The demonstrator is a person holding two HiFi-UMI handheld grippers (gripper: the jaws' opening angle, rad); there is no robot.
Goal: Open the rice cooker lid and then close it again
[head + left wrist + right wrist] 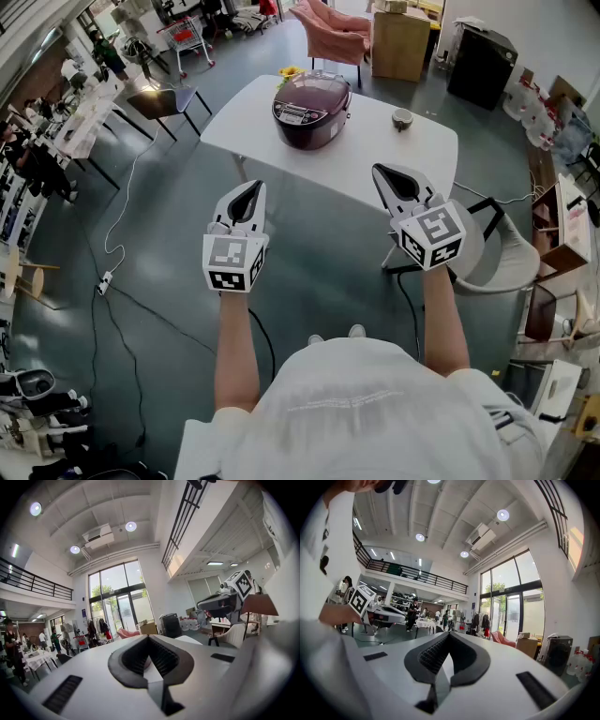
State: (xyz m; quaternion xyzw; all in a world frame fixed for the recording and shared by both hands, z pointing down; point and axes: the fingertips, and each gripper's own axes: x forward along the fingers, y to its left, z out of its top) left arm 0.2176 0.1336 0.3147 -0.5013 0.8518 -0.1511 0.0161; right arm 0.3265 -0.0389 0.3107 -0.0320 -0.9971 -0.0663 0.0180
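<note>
In the head view, the dark purple rice cooker (312,110) sits with its lid down at the far left of a white table (427,155). A small cup (402,119) stands to its right. The left gripper (249,194) and right gripper (397,181) are held side by side on the near side of the table, well apart from the cooker.

In the left gripper view, the jaws are pressed together with nothing between them, and the other gripper shows at the right.

In the right gripper view, the jaws are likewise clenched and empty, with the left gripper at the left.
</note>
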